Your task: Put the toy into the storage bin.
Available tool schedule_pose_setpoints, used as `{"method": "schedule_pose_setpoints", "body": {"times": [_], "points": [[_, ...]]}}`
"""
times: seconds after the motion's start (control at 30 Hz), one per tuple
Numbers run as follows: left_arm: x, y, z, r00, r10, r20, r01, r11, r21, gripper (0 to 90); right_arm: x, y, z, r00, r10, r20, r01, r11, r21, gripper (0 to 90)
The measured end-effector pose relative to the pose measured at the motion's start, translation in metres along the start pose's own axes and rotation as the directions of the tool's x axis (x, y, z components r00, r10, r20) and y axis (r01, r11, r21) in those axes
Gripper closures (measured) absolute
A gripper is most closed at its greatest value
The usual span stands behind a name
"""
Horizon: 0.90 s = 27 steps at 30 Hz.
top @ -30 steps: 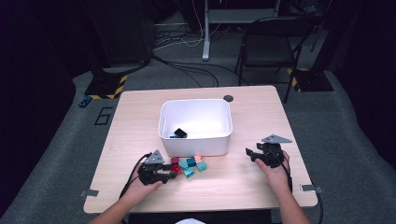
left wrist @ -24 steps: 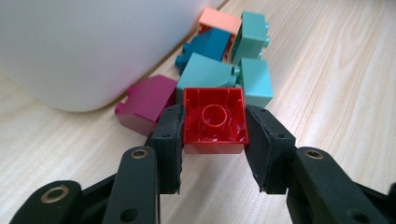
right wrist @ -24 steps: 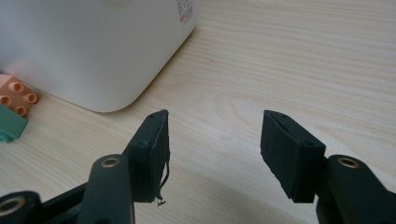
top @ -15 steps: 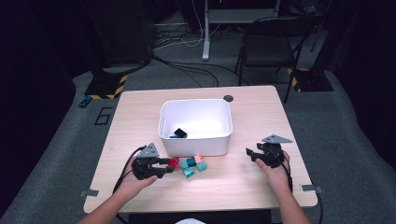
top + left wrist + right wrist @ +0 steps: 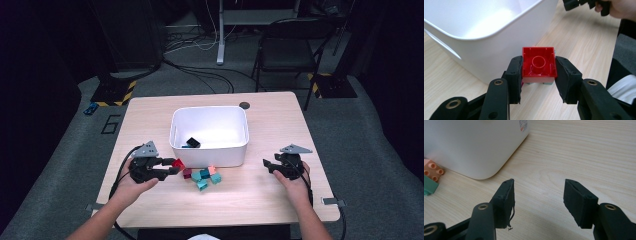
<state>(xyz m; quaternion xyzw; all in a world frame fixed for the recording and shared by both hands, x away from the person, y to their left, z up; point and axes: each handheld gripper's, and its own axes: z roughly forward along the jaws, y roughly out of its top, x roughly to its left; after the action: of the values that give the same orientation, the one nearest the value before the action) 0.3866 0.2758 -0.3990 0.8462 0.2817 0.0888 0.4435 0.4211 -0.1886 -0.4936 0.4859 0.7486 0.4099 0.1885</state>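
Observation:
My left gripper [image 5: 172, 165] is shut on a red brick [image 5: 538, 65], its hollow underside facing the camera, both pads pressed on its sides. It hangs above the table beside the white bin [image 5: 210, 136], at the bin's front left corner [image 5: 486, 47]. A black brick [image 5: 193, 142] lies inside the bin. Several bricks, teal, pink and dark red [image 5: 202, 177], lie in a cluster in front of the bin. My right gripper [image 5: 268, 165] rests at the table's right, jaws open with bare wood between them [image 5: 537, 200].
A pink brick [image 5: 432, 171] and a teal brick [image 5: 429, 185] lie at the left of the right gripper view, beside the bin's rounded corner [image 5: 474, 152]. A dark round disc [image 5: 244, 105] sits behind the bin. A chair [image 5: 287, 50] stands beyond the table.
My left gripper has lifted off the brick cluster with the red brick and drawn back toward the left. The right gripper has stayed where it was.

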Motion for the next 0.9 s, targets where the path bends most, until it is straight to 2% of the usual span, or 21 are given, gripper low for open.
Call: {"method": "schedule_pose_setpoints", "body": {"times": [0.23, 0.43, 0.5, 0.83, 0.9], "points": [[0.006, 0.017, -0.019, 0.9998, -0.015, -0.014, 0.015, 0.9997, -0.021, 58.8, 0.0, 0.0, 0.0, 1.0, -0.003, 0.001, 0.003, 1.0, -0.001, 41.8], [0.011, 0.03, -0.026, 0.9997, -0.011, -0.02, 0.01, 0.9998, -0.019, 58.8, 0.001, 0.0, 0.001, 1.0, -0.001, 0.001, 0.001, 1.0, -0.002, 41.8], [0.013, 0.034, -0.025, 0.9996, -0.006, -0.026, 0.006, 0.9999, -0.013, 58.8, 0.001, 0.0, 0.001, 1.0, 0.0, 0.001, 0.0, 1.0, -0.002, 41.8], [0.027, 0.05, -0.014, 0.999, -0.034, -0.031, 0.033, 0.9993, -0.018, 58.8, 0.0, 0.0, 0.0, 1.0, -0.008, 0.001, 0.008, 1.0, -0.002, 41.8], [0.032, 0.052, -0.009, 0.9983, -0.037, -0.046, 0.036, 0.9992, -0.017, 58.8, -0.001, 0.0, 0.0, 1.0, -0.007, 0.0, 0.007, 1.0, -0.004, 41.8]]}}
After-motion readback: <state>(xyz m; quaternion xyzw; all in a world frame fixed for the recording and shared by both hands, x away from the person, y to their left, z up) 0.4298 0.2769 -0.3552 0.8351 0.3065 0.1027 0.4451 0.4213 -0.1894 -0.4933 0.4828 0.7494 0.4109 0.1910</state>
